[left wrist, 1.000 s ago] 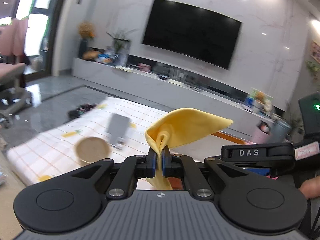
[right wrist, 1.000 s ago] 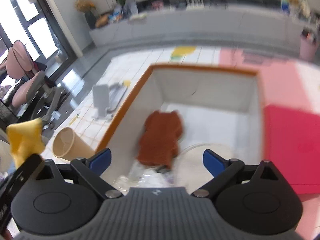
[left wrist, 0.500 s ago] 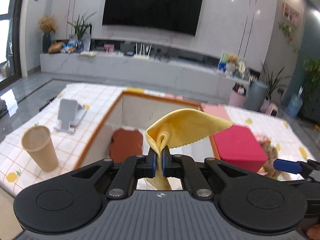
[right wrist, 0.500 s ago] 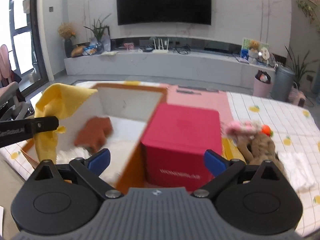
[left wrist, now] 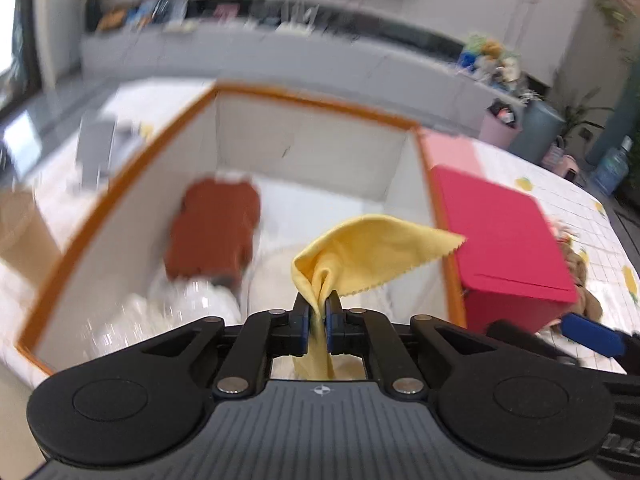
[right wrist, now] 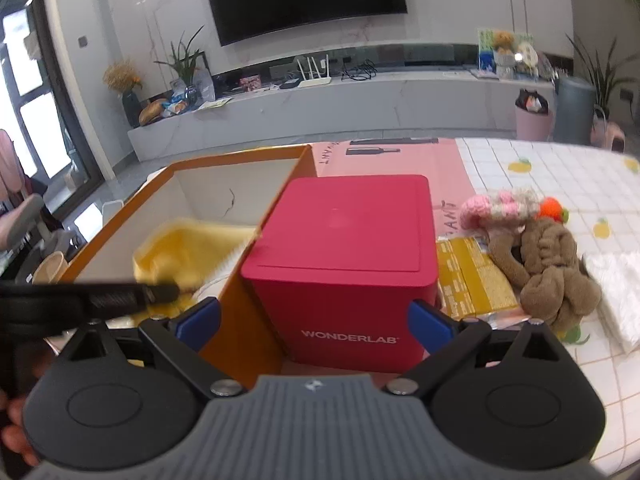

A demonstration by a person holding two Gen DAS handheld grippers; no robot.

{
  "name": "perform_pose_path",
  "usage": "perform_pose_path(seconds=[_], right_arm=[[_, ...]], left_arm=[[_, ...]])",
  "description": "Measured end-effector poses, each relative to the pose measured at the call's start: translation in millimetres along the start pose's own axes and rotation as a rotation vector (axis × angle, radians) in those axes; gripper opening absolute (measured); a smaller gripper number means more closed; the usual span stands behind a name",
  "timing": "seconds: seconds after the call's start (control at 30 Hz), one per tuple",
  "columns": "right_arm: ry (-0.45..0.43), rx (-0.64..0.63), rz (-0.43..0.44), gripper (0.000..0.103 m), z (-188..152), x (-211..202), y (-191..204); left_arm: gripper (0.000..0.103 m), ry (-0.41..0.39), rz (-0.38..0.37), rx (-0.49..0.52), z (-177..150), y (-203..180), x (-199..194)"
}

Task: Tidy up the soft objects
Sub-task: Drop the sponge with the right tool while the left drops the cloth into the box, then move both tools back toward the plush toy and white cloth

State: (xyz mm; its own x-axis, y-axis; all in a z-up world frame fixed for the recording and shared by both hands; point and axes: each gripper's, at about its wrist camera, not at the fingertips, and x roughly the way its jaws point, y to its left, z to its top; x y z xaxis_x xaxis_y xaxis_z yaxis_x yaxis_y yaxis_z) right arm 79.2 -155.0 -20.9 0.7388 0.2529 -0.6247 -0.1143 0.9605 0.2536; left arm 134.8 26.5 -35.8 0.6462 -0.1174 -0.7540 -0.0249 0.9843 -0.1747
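Yellow cloth (left wrist: pixel 372 256) now seemingly above the orange-rimmed box (left wrist: pixel 120 184).

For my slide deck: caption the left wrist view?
Left hand-held gripper pinching a yellow cloth above the orange-rimmed box.

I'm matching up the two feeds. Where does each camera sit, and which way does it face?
Left wrist: on the left gripper, looking down into the orange box; its jaws pinch a yellow cloth.
Right wrist: on the right gripper, jaws open, facing the red box and toys; a hand shows.
Both show both boxes, the cloth and the other gripper.
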Motion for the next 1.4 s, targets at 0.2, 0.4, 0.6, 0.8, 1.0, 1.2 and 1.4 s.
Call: perform_pose_path(seconds=[0.2, 0.4, 0.6, 0.8, 1.0, 1.2, 1.4], right_arm=[[0.014, 0.065, 0.018, 0.098, -1, 1, -14], [0.024, 0.097, 0.058, 0.098, -1, 0, -14], [0.020, 0.064, 0.059, 0.098, 0, -6, -2], [-0.006, 0.043, 0.064, 0.098, 2, -21, 7], [-0.058, 0.015, 0.064, 0.098, 4, -43, 13], [-0.106, 0.011, 0.070, 0.098, 8, -69, 12], [-0.155, 0.025, 0.063, 0.098, 12, -99, 2]], left_arm=[[0.085, 0.019, 0.027, -0.001, -10, 6, 5], [0.088, -0.034, 0.084, 0.040, -18, 4, -13], [0.088, -0.053, 0.156, 0.098, -17, -1, -27], [0.088, -0.051, 0.168, 0.026, -11, 8, -39], [0.088, -0.049, 0.192, 0.018, -9, 6, -56], [0.088, -0.069, 0.196, 0.014, -10, -4, -72], [0.088, -0.106, 0.204, 0.044, -10, -24, -92]])
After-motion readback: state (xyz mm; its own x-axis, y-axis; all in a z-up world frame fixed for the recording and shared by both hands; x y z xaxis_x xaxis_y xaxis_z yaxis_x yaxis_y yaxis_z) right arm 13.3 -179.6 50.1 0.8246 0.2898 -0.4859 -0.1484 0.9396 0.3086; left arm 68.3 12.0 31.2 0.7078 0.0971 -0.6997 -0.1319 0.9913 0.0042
